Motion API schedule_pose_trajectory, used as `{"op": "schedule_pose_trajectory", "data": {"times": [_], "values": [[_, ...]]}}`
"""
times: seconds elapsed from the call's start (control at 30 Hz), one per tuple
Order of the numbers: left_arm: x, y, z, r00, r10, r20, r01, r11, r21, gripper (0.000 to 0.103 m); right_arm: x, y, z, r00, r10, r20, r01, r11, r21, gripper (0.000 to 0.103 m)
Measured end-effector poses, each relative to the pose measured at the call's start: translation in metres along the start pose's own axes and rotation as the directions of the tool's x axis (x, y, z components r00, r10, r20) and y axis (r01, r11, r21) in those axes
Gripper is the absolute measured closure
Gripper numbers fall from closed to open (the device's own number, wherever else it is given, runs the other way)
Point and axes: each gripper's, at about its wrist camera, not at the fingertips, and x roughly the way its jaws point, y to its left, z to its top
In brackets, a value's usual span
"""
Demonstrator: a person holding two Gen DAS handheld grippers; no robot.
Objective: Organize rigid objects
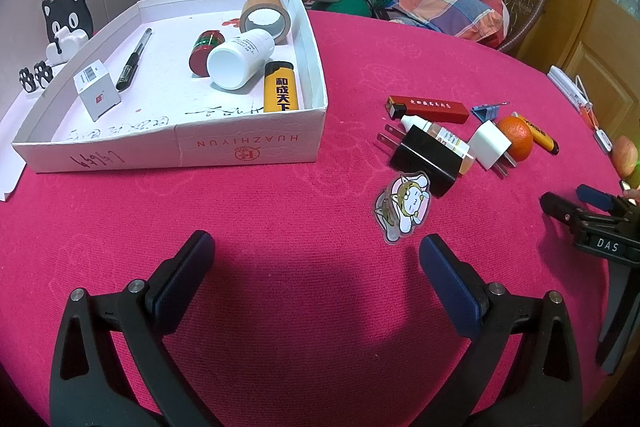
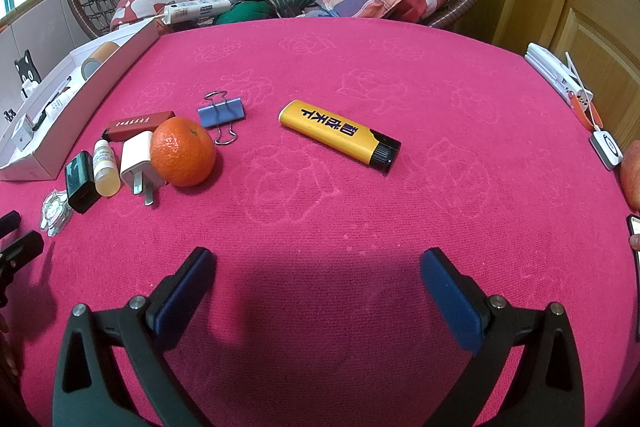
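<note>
Surface (image 2: 360,67): pink cloth with a faint rose pattern, carrying everything below.
Box (image 1: 248,147): white, open, at the left; it holds a tape roll (image 1: 264,17), a white bottle (image 1: 240,59) lying against a red jar (image 1: 204,49), a yellow lighter (image 1: 281,89), a pen (image 1: 135,61) and a small white carton (image 1: 97,93).
Left gripper (image 1: 316,267): jaws spread wide, empty, over bare cloth near the sticker (image 1: 404,211).
Right gripper (image 2: 318,275): jaws spread wide, empty, over bare cloth in front of the loose lighter (image 2: 340,135).
Cluster right of box: orange (image 2: 182,151) touching a white plug (image 2: 138,161); dropper bottle (image 2: 106,169) between that and a black plug (image 2: 82,183); red lighter (image 2: 138,125) behind them.
Clip (image 2: 221,113): blue, just beyond the orange, between cluster and loose lighter.
</note>
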Motion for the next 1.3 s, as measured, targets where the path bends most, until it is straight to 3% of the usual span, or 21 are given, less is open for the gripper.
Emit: {"op": "schedule_pose_trajectory", "data": {"times": [1.3], "values": [[-0.0007, 0.0000, -0.0007, 1.000, 0.007, -0.003, -0.007, 1.000, 0.005, 0.000, 0.0001, -0.0008, -0.0002, 1.000, 0.000, 0.000, 0.000, 1.000, 0.000, 0.000]]}}
